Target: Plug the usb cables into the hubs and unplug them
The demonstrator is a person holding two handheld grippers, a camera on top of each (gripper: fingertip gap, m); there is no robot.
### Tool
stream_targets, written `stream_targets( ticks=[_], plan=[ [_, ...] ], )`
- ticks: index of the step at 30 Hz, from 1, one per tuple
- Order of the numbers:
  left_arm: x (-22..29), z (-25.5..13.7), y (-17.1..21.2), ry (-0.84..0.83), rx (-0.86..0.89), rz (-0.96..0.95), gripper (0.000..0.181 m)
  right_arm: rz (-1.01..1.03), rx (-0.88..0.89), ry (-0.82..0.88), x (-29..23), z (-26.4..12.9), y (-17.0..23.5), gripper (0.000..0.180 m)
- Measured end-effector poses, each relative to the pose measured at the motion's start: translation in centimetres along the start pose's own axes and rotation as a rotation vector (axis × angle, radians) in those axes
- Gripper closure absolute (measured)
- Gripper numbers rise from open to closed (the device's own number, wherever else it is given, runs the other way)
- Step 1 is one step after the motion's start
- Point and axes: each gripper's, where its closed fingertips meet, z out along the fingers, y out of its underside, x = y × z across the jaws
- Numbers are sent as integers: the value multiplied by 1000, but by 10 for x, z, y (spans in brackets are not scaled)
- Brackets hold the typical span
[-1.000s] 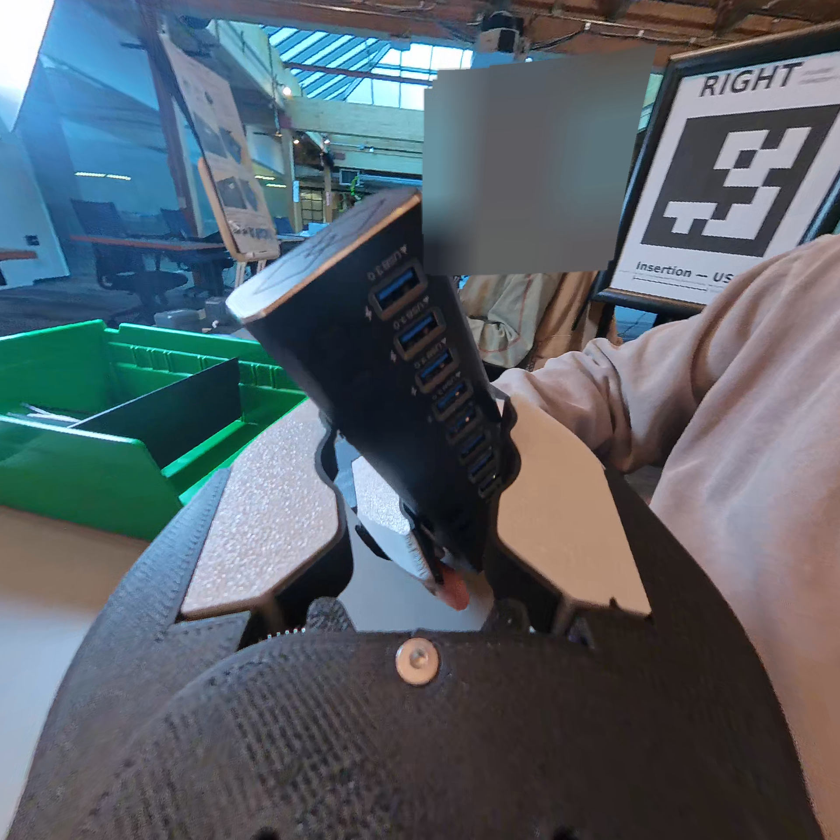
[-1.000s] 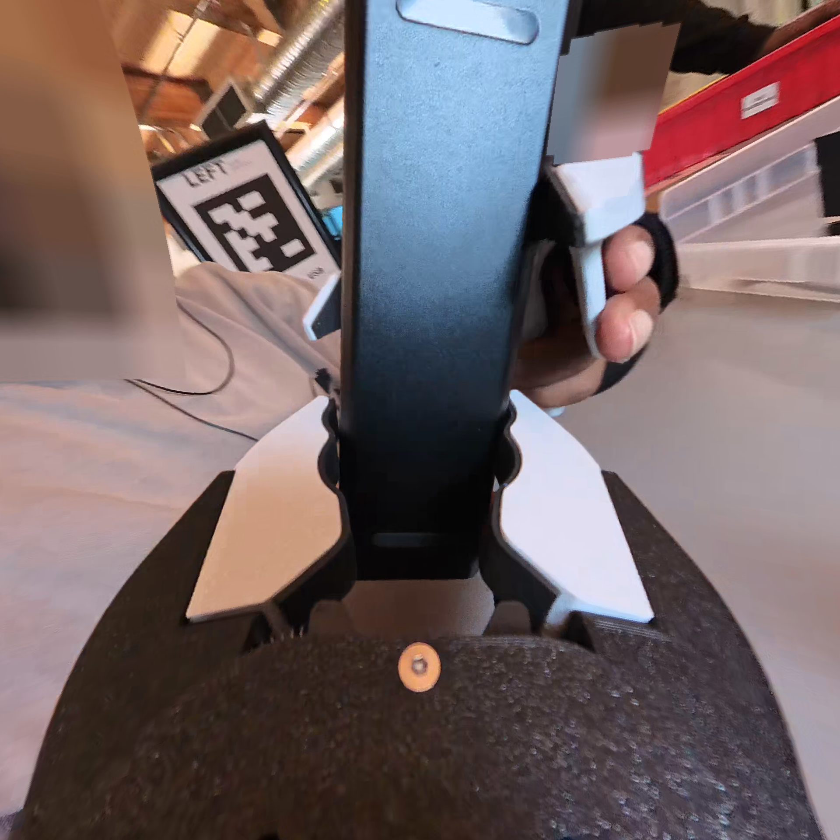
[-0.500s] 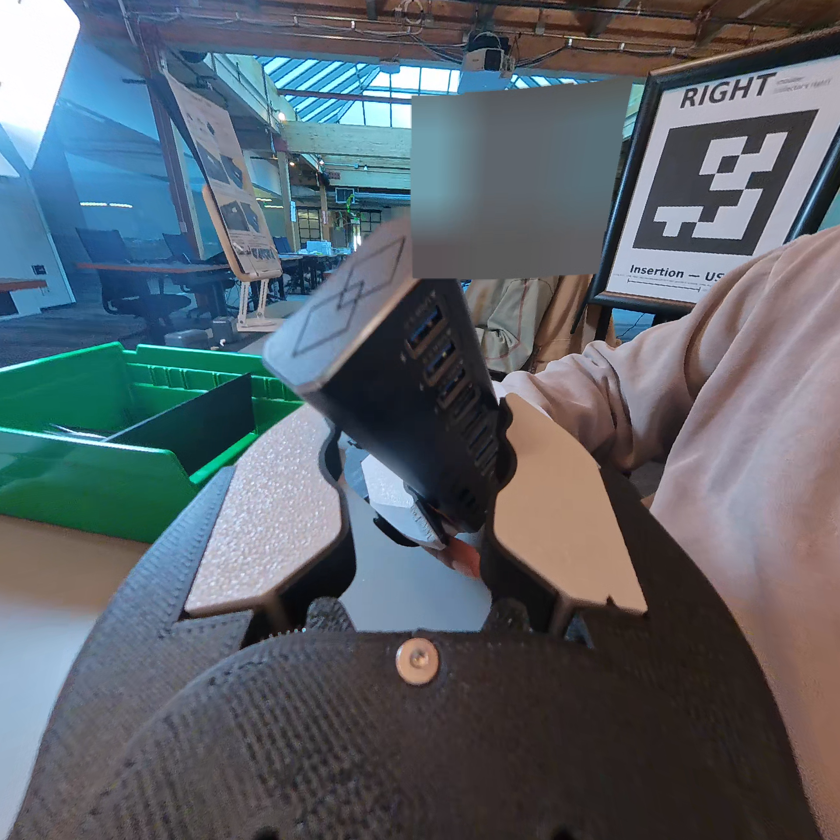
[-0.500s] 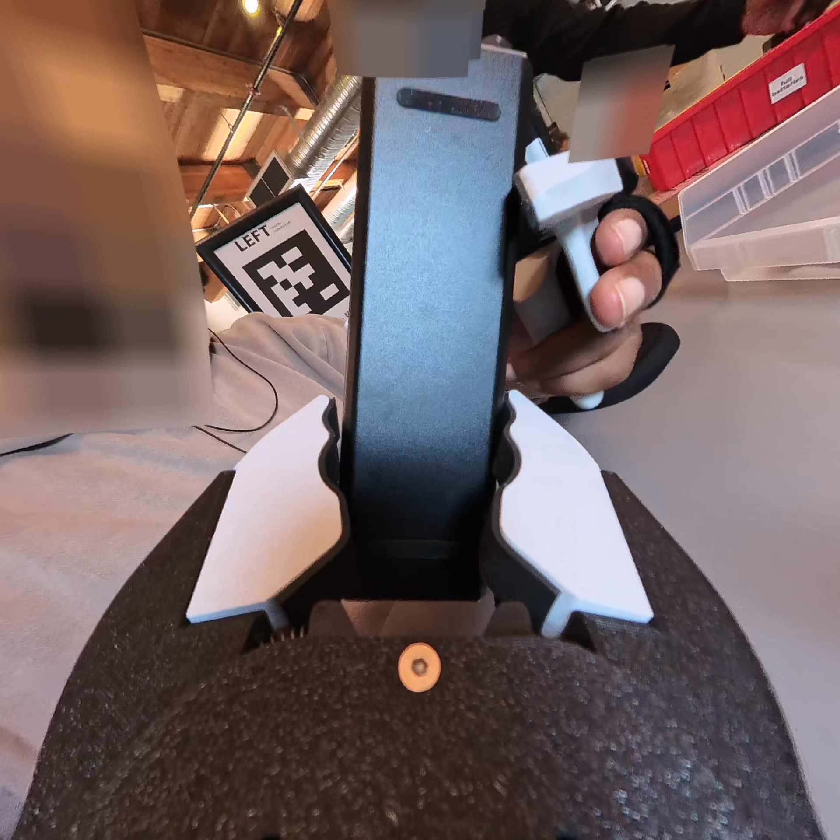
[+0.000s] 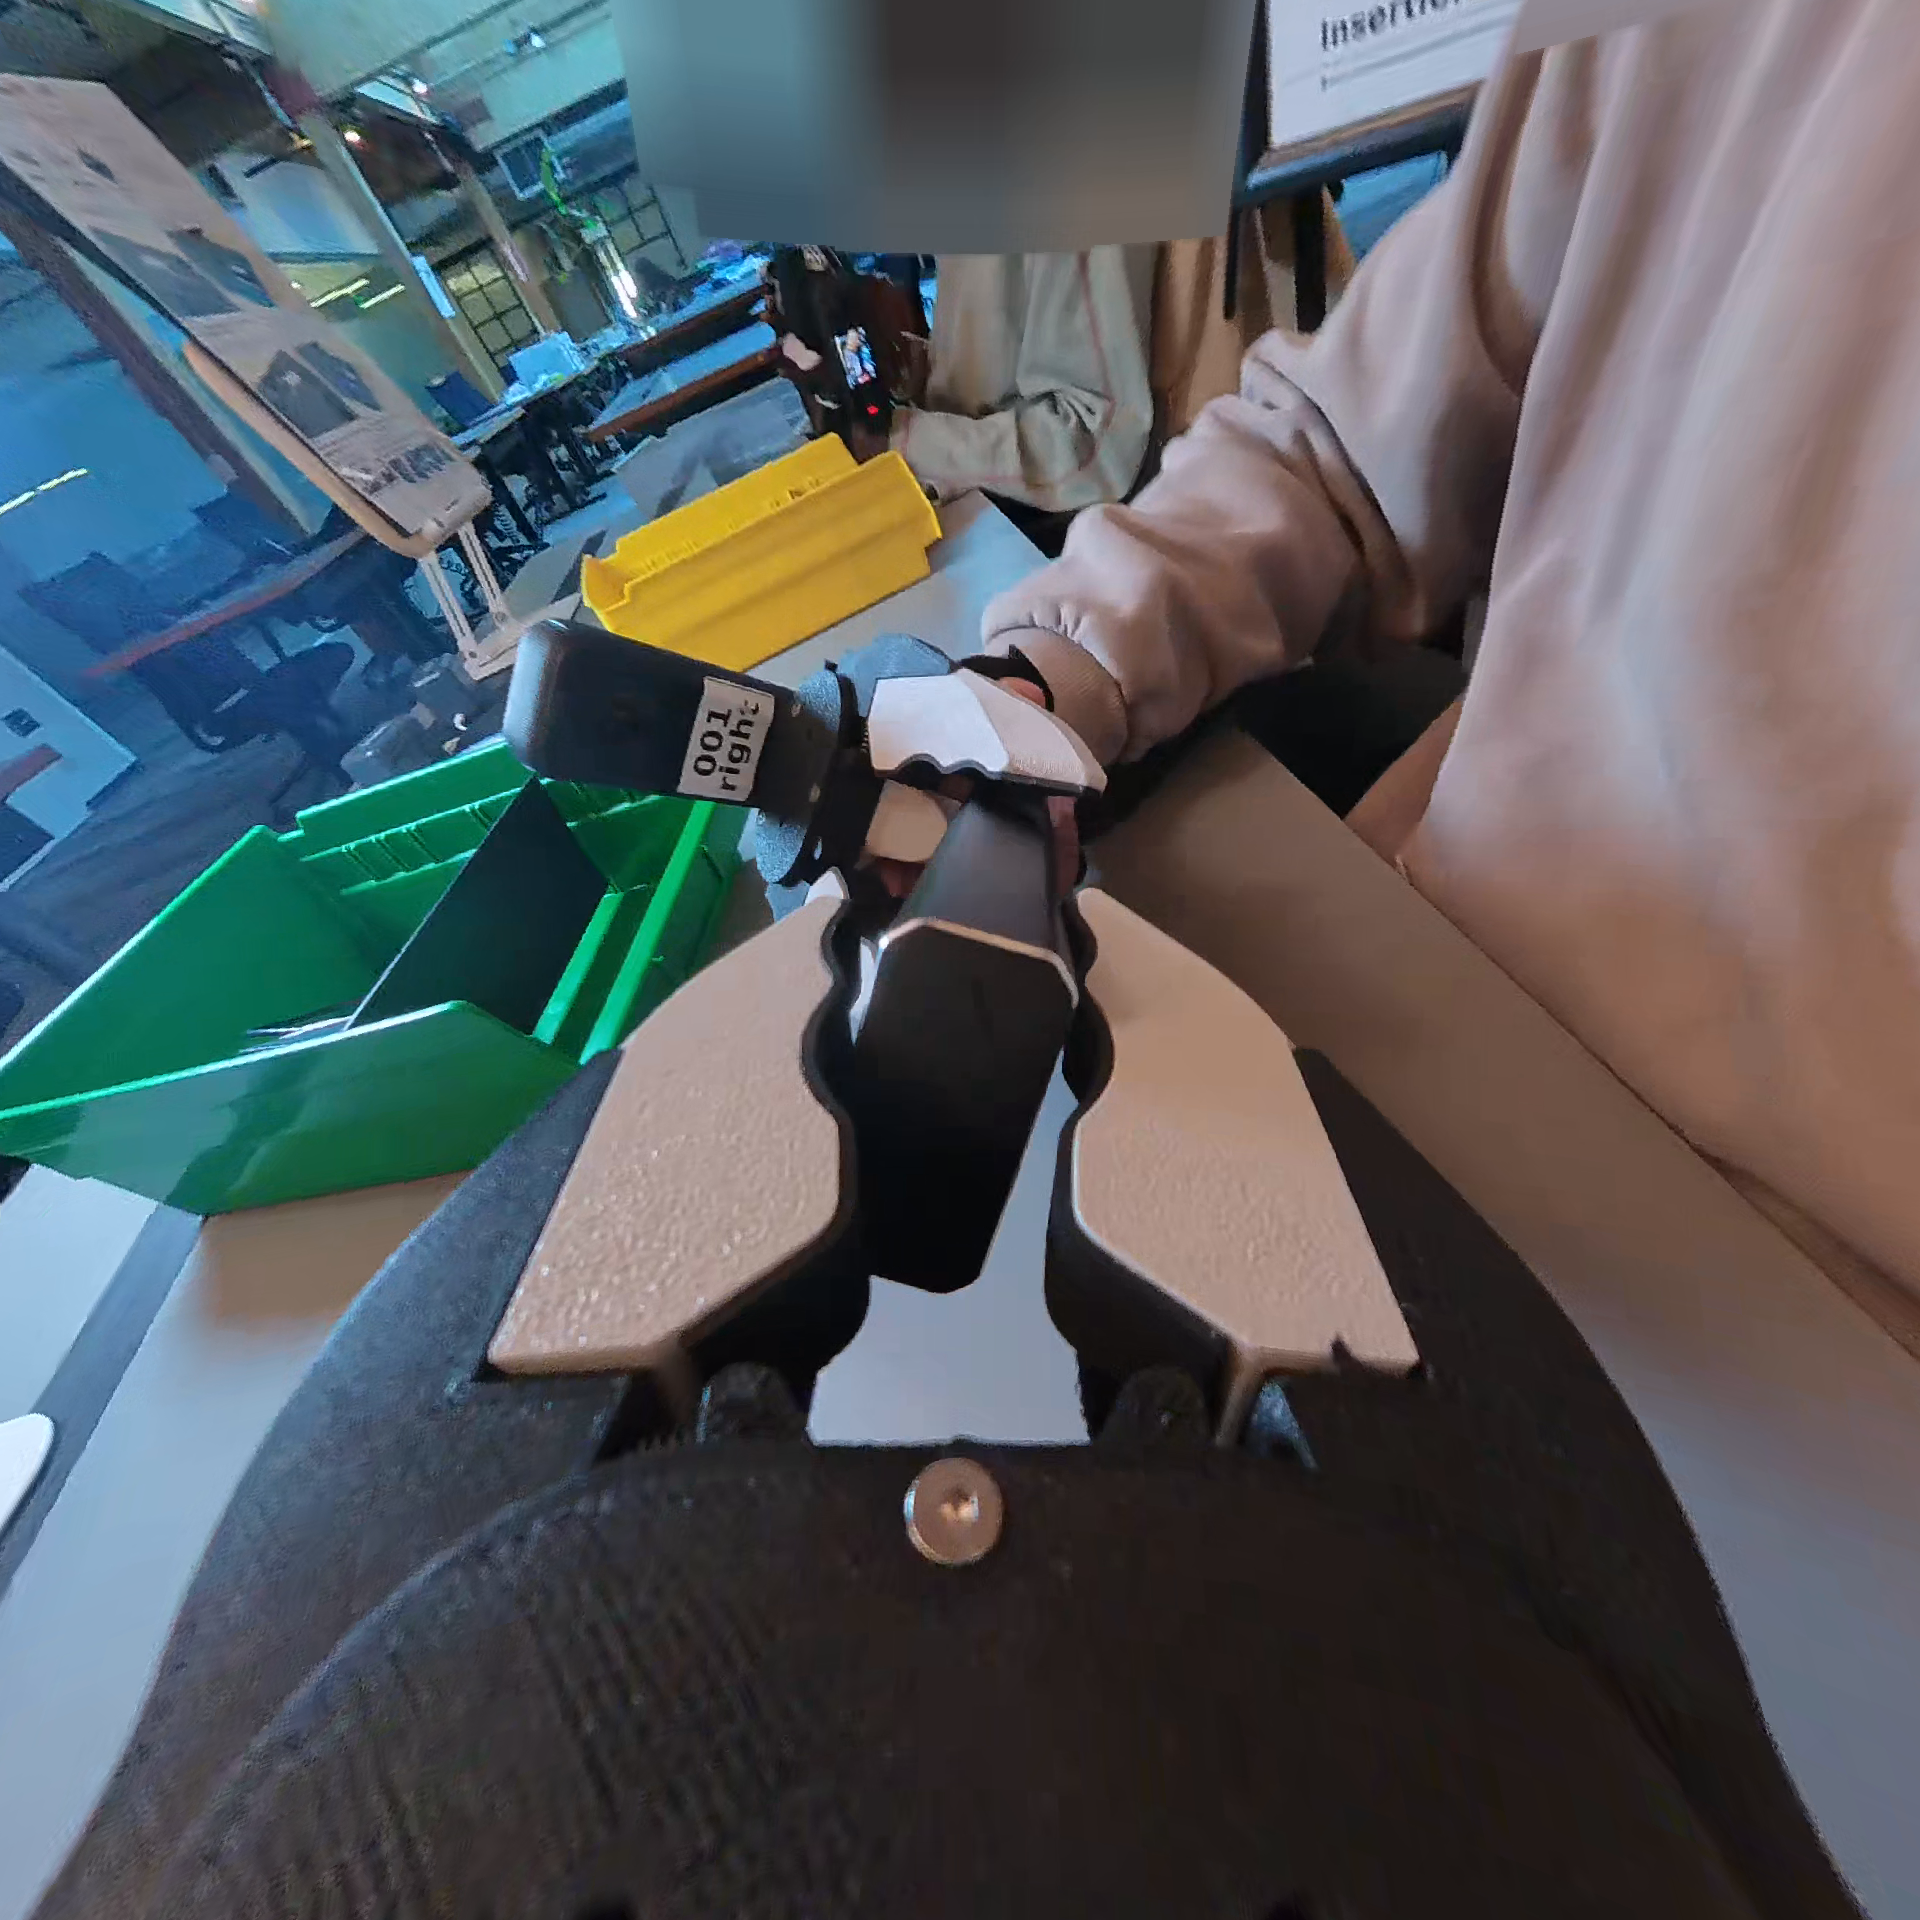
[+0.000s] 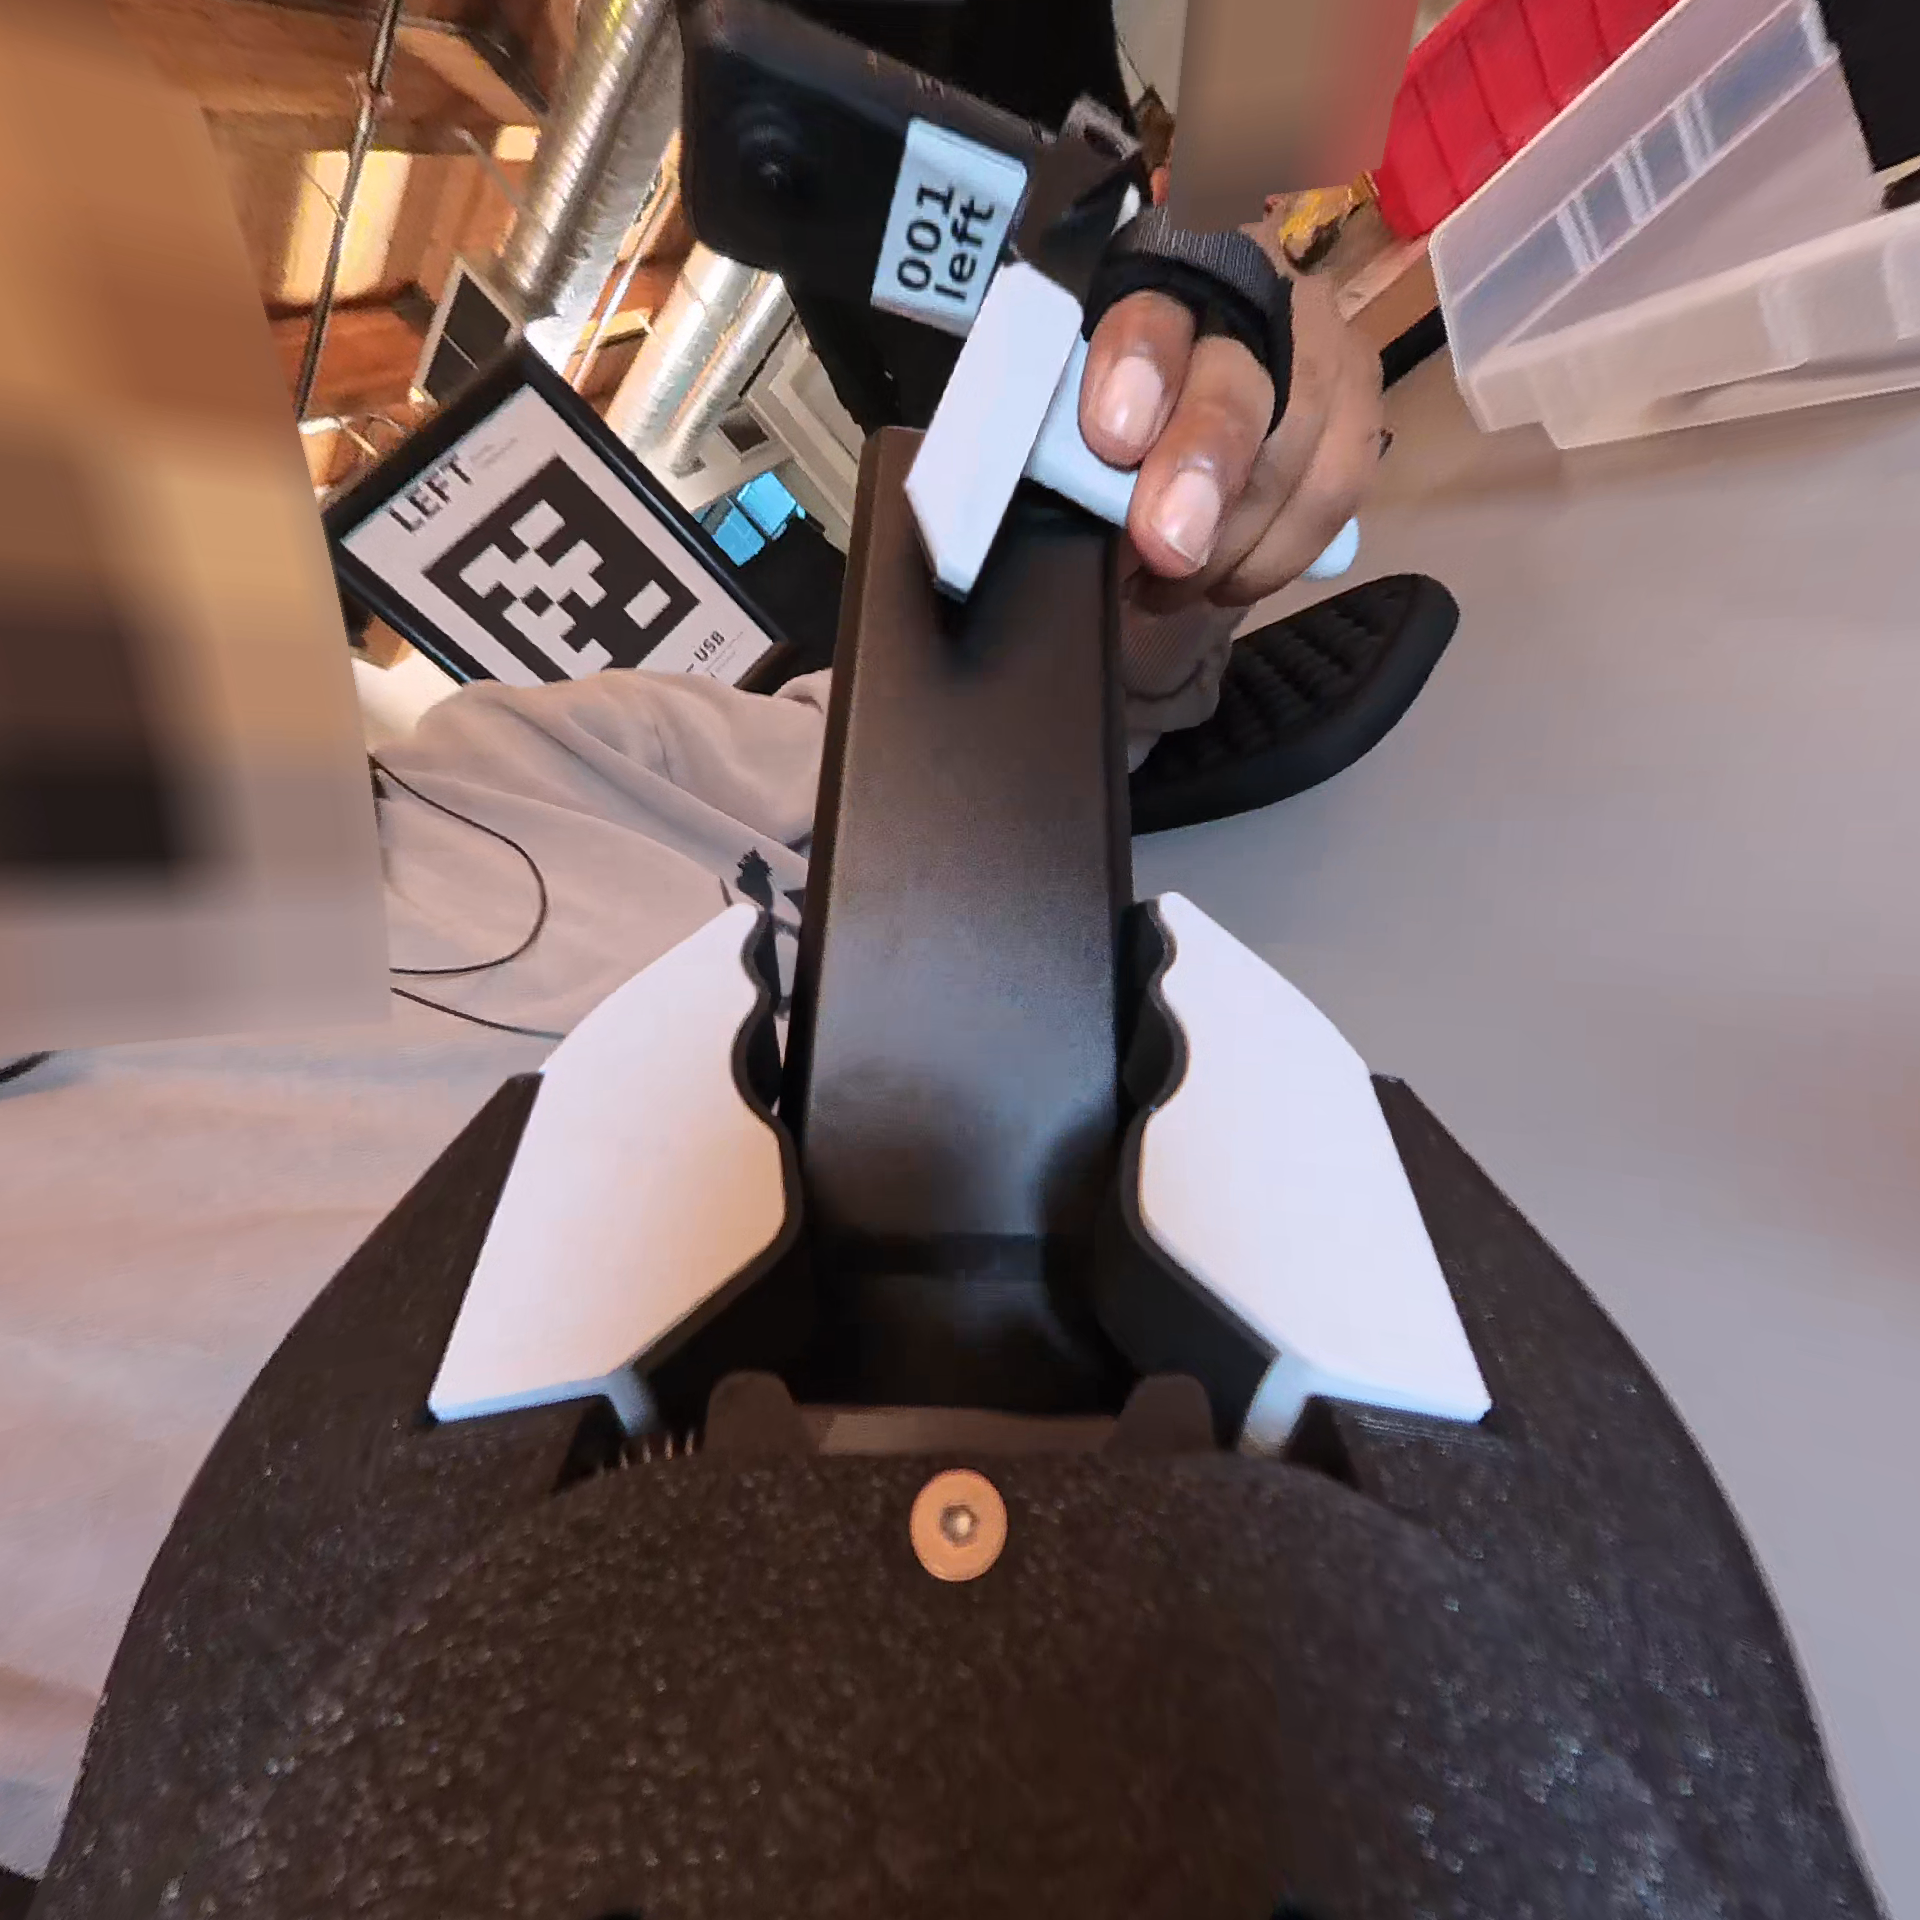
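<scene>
One black USB hub (image 5: 956, 1091) is held between both grippers above the grey table (image 5: 1299, 935). My left gripper (image 5: 956, 935) is shut on one end, whose flat end cap faces the camera. My right gripper (image 5: 935, 738) shows beyond it, clamped on the far end. In the right wrist view the hub (image 6: 966, 831) runs away from me between the fingers of my right gripper (image 6: 961, 914), which is shut on it. The left gripper (image 6: 977, 488) pinches its far end, with a hand on the handle. The ports face away, and no USB cable shows.
A green bin (image 5: 260, 1060) with a black divider and a yellow bin (image 5: 758, 551) stand to the left. A clear plastic organiser (image 6: 1662, 260) and a red bin (image 6: 1475, 125) stand to the right. A person's beige sleeve (image 5: 1558, 520) is close by. A framed marker sign (image 6: 551, 571) stands behind. Across from one pair of fingers to the other is roughly 5 cm.
The hub has tipped from upright to lying along the left gripper, its port side turned out of view. Both grippers have kept hold, and the right gripper now shows in the left view.
</scene>
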Motion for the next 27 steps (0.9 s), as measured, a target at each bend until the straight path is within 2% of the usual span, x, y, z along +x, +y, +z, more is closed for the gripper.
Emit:
stream_targets(
  ticks=[6, 10, 12, 15, 17, 18, 22, 25, 27],
  plan=[
    [-20, -5, -13, -43, 139, -226, 148, -36, 42, -29, -13, -3, -9, 99],
    [-48, -8, -13, -145, 225, -466, 149, -146, 113, 61, -9, -12, -23, 94],
    [-60, -11, -10, -173, 301, -616, 150, -225, 156, 151, -3, -19, -32, 103],
    [-74, -14, 1, -216, 395, -819, 150, -356, 267, 388, 14, -38, -52, 128],
    [-80, -13, 9, -228, 439, -914, 149, -373, 306, 492, 21, -52, -60, 145],
    [-81, -12, 13, -231, 447, -942, 149, -348, 290, 509, 25, -54, -60, 145],
    [-80, -7, 25, -215, 391, -938, 146, -208, 299, 462, 26, -60, -59, 149],
    [-75, -5, 38, -241, 211, -746, 140, -49, 375, 404, 27, -68, -63, 149],
    [-75, -7, 44, -304, 92, -577, 139, 15, 349, 416, 35, -73, -56, 149]
  ],
)
